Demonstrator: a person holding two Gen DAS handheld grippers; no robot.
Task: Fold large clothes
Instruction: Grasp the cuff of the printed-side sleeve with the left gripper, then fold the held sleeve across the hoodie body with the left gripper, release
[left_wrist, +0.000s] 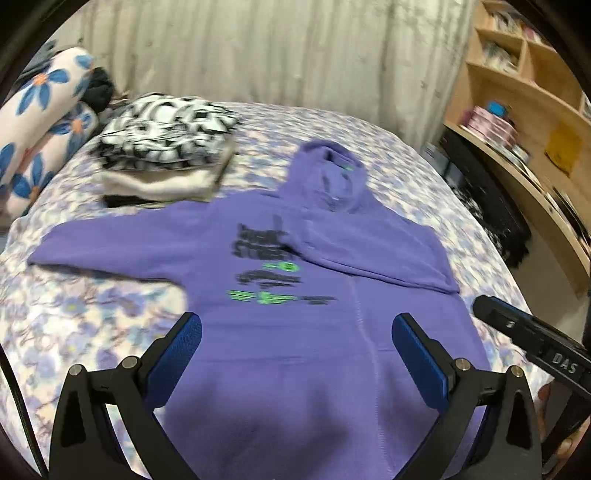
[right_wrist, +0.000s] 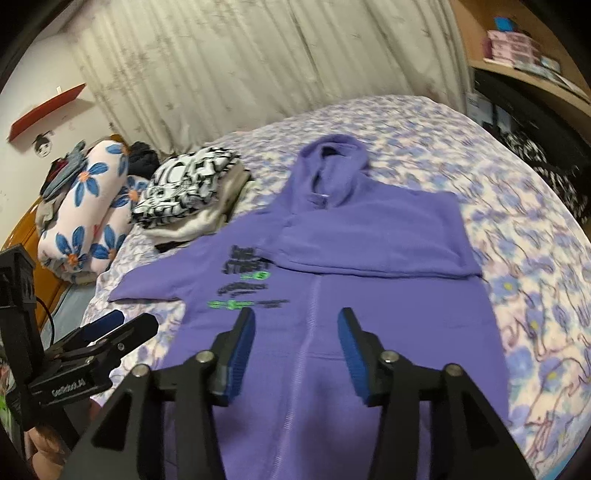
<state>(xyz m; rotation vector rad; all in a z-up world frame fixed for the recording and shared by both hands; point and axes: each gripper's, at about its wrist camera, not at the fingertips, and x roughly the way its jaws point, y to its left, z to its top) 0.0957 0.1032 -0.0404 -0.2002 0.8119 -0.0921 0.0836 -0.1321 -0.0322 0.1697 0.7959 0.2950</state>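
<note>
Dim, even indoor light, no glare. Both views motion-blurred; printed text on the purple hoodie (left_wrist: 280, 314) smeared. Soft shadow on its near hem. Strong fisheye bending, dark vignette at corners; far pale curtain (left_wrist: 258, 48) soft.

hoodie (left_wrist: 295, 332) is lying flat on the bed (left_wrist: 92, 317), hood end pointing at the curtain (left_wrist: 240, 48) | one sleeve is sitting folded across its chest, other one sticking out left | folded clothes stack (left_wrist: 166, 147) is sitting behind-left of it | rolled blankets (left_wrist: 44, 110) are lying further left | shelves (left_wrist: 524, 85) are standing off right
</note>
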